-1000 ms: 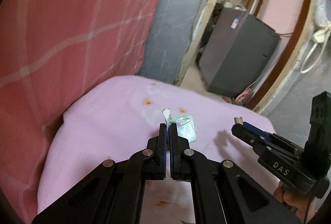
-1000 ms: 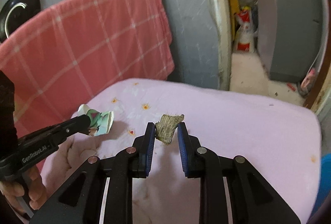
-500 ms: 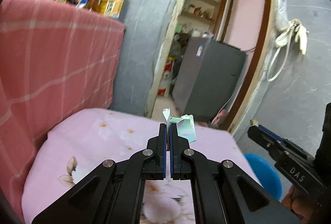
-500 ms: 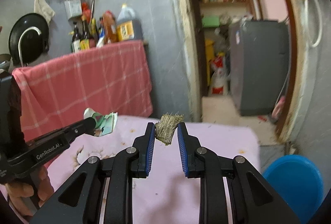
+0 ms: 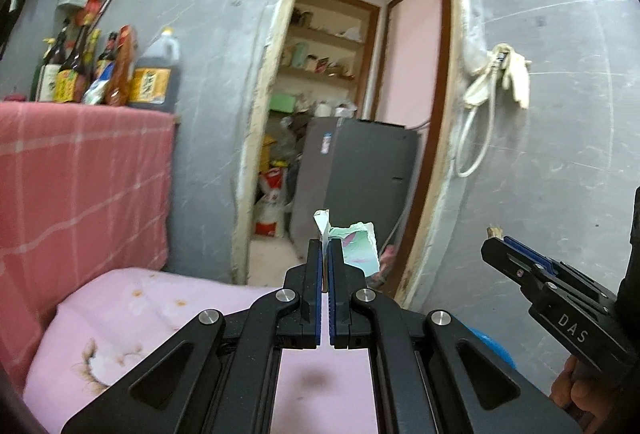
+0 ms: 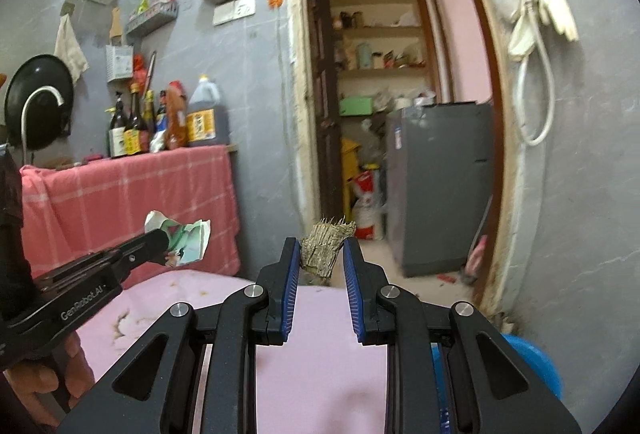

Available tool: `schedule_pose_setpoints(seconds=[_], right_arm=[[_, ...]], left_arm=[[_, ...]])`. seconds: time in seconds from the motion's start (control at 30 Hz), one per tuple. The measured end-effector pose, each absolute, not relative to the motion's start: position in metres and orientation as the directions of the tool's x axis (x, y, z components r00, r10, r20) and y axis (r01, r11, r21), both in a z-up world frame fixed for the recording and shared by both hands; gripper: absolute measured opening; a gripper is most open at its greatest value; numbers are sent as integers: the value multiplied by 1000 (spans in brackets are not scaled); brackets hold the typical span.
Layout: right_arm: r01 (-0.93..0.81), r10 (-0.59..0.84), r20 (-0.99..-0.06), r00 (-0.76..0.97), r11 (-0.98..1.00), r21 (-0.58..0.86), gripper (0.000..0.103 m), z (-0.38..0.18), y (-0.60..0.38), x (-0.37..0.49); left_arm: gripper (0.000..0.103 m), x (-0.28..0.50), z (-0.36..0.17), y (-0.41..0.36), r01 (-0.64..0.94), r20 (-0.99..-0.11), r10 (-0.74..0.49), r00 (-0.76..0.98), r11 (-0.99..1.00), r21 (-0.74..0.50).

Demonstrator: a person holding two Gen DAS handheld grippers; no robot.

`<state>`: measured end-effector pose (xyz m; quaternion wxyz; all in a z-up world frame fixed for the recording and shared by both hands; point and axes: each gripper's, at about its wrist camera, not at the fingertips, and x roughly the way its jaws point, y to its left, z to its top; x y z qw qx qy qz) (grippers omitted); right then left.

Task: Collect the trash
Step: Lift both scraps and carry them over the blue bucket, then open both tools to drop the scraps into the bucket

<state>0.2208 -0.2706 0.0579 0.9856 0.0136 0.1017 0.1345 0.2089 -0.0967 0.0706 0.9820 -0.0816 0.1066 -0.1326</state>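
In the left wrist view, the left tool [image 5: 325,246] is clamped tight on a crumpled printed wrapper [image 5: 354,244], held above the pink tabletop [image 5: 132,318]. In the right wrist view, the right tool [image 6: 320,254] pinches a brown fibrous scrap [image 6: 326,248] above the same tabletop, near a blue bin [image 6: 534,364]

A pink floral-printed cloth-covered surface [image 6: 320,366] with brown stains fills the foreground. Behind it, a counter draped in red checked cloth [image 6: 132,201] carries dark sauce bottles [image 6: 132,129] and a large brown oil jug [image 6: 206,119].
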Motion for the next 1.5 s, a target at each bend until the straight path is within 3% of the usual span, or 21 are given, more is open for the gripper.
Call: schedule_pose_setpoints(seconds=[0.3, 0.53, 1.0, 1.5], right_arm=[[-140, 143, -140, 980, 990, 29, 20, 63, -321, 206], [-53, 56, -157, 986, 998, 25, 20, 54, -360, 205], [66, -38, -270, 962, 993, 96, 21, 11, -416, 220], [122, -50, -384, 922, 979, 163, 22, -19, -440, 242]], left_arm=[[1, 218, 75, -148, 340, -160, -366, 917, 925, -169], [1, 233, 68, -189, 395, -190, -424, 886, 902, -174], [1, 272, 36, -259, 471, -337, -505, 795, 863, -184], [1, 311, -3, -291, 483, -510, -507, 695, 855, -191]])
